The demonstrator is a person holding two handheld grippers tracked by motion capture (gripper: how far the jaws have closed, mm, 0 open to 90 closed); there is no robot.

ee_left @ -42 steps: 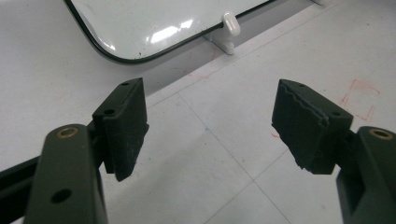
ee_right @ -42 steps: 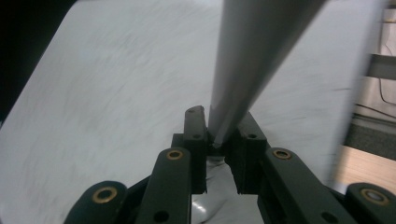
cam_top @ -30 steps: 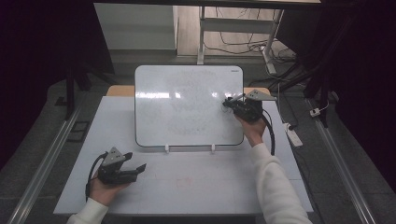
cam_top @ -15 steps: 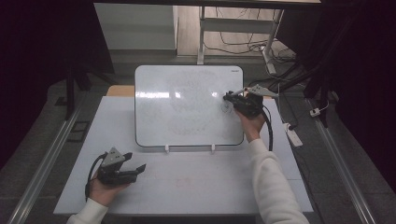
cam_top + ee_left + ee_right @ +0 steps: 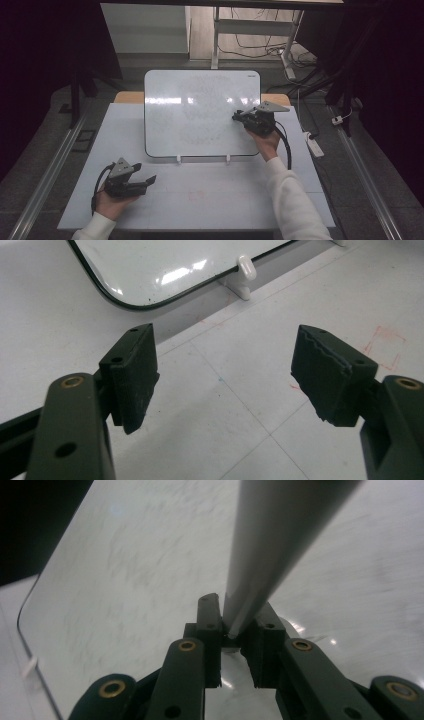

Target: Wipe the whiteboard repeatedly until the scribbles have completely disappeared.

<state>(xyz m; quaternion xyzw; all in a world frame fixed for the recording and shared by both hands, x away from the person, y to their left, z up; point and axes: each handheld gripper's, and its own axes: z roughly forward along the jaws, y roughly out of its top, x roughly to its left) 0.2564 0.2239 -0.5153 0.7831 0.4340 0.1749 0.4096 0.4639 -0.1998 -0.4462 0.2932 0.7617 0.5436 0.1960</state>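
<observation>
On the white table (image 5: 200, 200) in front of you, the whiteboard (image 5: 200, 110) leans back on two small white clips (image 5: 178, 159), its surface smeared with faint wiped marks. Your right gripper (image 5: 239, 116) sits at the board's right part, its jaws closed tight on a grey marker (image 5: 270, 550) whose barrel runs up past the camera in the right gripper view; the marker's end at the board is too small to make out from above. Your left gripper (image 5: 145, 175) rests low on the table near its front left corner, well apart from the board, jaws spread wide with nothing between the pads (image 5: 132, 375). Beside the table's right edge a white power strip (image 5: 314, 146) lies on the floor, clear of both hands.
</observation>
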